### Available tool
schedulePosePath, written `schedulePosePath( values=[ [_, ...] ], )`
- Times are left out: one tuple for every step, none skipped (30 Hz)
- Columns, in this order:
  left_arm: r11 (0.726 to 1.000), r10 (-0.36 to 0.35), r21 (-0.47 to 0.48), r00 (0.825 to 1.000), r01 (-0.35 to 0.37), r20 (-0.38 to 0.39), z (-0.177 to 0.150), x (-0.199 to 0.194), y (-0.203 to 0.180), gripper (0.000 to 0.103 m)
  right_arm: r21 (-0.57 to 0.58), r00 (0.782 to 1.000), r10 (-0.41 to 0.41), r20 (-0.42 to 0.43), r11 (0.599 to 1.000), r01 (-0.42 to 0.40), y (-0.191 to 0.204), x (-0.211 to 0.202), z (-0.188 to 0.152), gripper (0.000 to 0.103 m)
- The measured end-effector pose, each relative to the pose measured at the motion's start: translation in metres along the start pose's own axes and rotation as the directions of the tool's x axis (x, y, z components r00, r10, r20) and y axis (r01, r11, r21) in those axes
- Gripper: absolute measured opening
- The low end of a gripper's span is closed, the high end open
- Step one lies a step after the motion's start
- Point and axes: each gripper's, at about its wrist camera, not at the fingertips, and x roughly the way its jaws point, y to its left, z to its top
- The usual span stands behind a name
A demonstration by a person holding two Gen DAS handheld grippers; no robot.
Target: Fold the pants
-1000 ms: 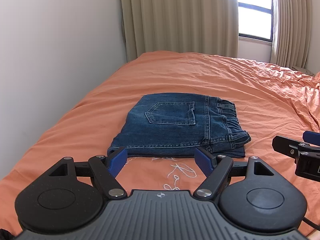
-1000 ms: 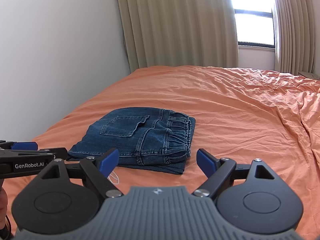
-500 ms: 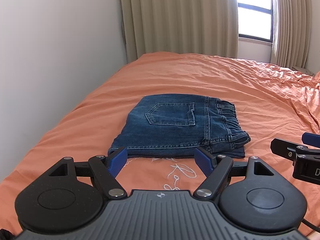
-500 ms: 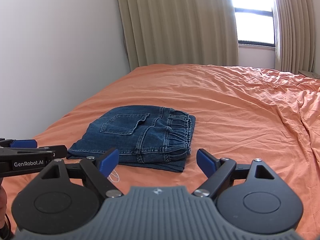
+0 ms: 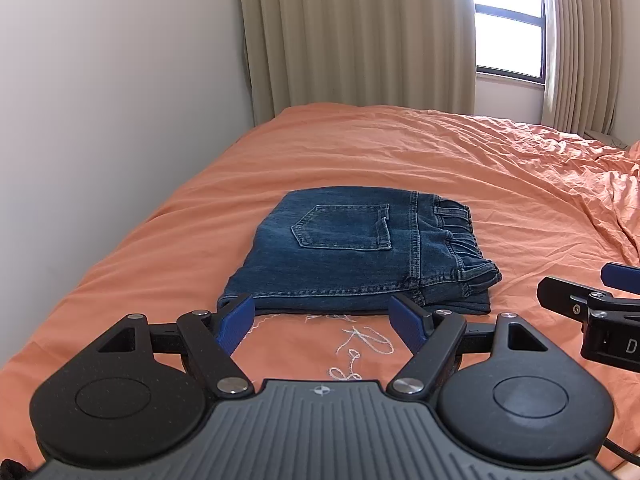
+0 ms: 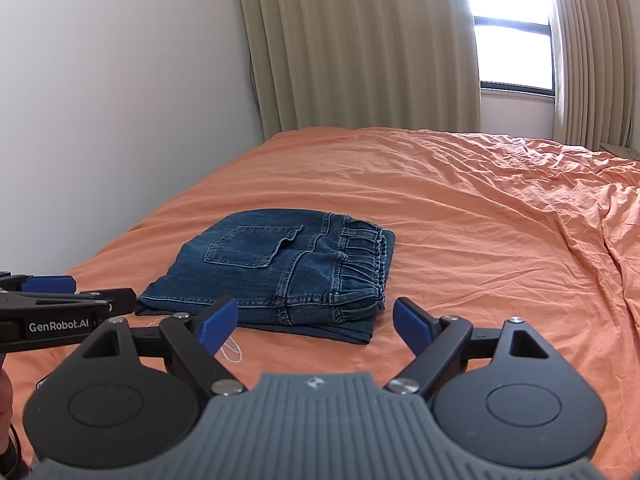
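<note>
A pair of blue denim pants (image 5: 360, 252) lies folded into a compact rectangle on the orange bed sheet (image 5: 460, 168), back pocket up and the elastic waistband at its right side. My left gripper (image 5: 324, 314) hovers just short of the pants' near edge, open, nothing between its blue pads. In the right wrist view the same pants (image 6: 280, 268) lie ahead and slightly left. My right gripper (image 6: 314, 322) is open and empty at their near right corner. Each gripper shows at the edge of the other's view.
A white wall (image 5: 100, 120) runs along the left side of the bed. Beige curtains (image 5: 360, 32) and a bright window (image 5: 508, 44) stand behind it. White stitching (image 5: 360, 344) marks the sheet near me. The sheet is wrinkled toward the right.
</note>
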Motion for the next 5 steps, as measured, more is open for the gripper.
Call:
schedulePosePath(
  values=[
    [1.000, -0.004, -0.003, 1.000, 0.004, 0.000, 0.0003, -0.0001, 0.0006, 0.089, -0.001, 1.000, 0.001, 0.001, 1.000, -0.001, 0.0001, -0.0005, -0.0003, 0.081],
    [1.000, -0.007, -0.006, 1.000, 0.007, 0.001, 0.0004, -0.0005, 0.0012, 0.089, -0.003, 1.000, 0.001, 0.001, 1.000, -0.001, 0.0001, -0.0006, -0.0002, 0.081],
    [1.000, -0.009, -0.009, 1.000, 0.009, 0.003, 0.0004, -0.0012, 0.0015, 0.089, -0.004, 1.000, 0.002, 0.001, 1.000, -0.002, 0.0001, -0.0008, -0.0002, 0.081],
    [1.000, -0.012, -0.010, 1.000, 0.012, 0.005, 0.0001, -0.0024, 0.0018, 0.089, -0.005, 1.000, 0.002, 0.002, 1.000, -0.002, 0.0006, -0.0013, 0.0000, 0.081],
    [1.000, -0.012, -0.009, 1.000, 0.012, 0.005, 0.0004, -0.0028, 0.0016, 0.089, -0.006, 1.000, 0.003, 0.002, 1.000, -0.003, 0.0005, -0.0016, 0.0002, 0.081]
  ],
)
